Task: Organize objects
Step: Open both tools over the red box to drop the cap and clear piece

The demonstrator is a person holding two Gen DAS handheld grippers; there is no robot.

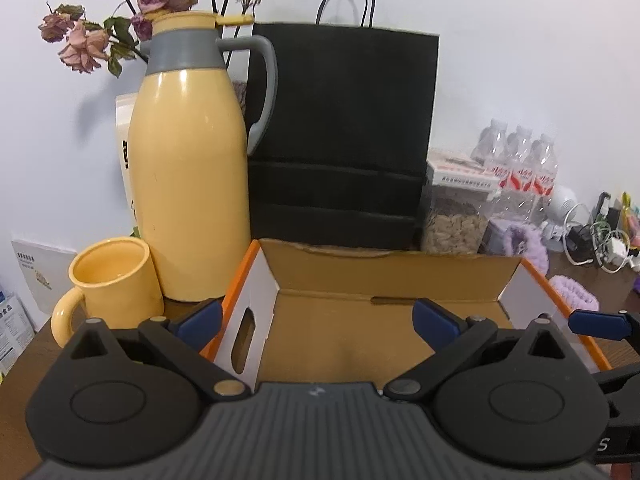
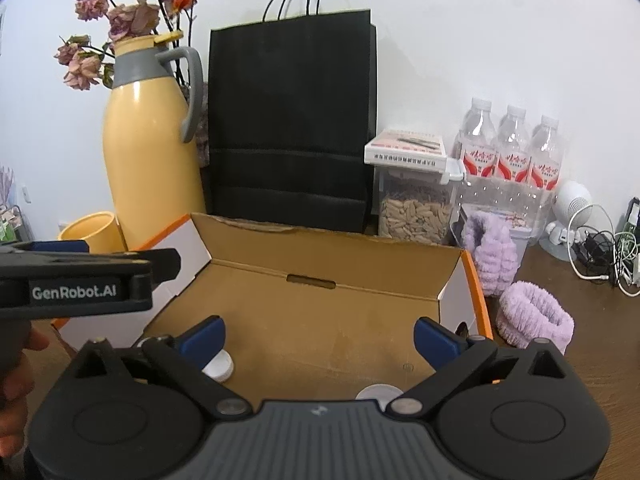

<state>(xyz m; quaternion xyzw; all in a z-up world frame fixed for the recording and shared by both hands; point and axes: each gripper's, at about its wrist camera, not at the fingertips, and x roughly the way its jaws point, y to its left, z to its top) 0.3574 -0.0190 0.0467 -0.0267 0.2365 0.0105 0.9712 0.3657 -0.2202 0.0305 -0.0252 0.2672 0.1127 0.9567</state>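
Both grippers hang spread and empty over the cardboard box (image 2: 320,320); the right gripper (image 2: 320,338) is nearer the purple bands (image 2: 534,318), just right of the box.

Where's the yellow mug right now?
The yellow mug stands on the table at the left of the left wrist view, right beside the yellow thermos jug, left of the open cardboard box.

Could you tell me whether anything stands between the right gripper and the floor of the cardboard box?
Nothing visible does. The right gripper hangs open over the cardboard box, whose top is open; only two white round items lie on its floor.
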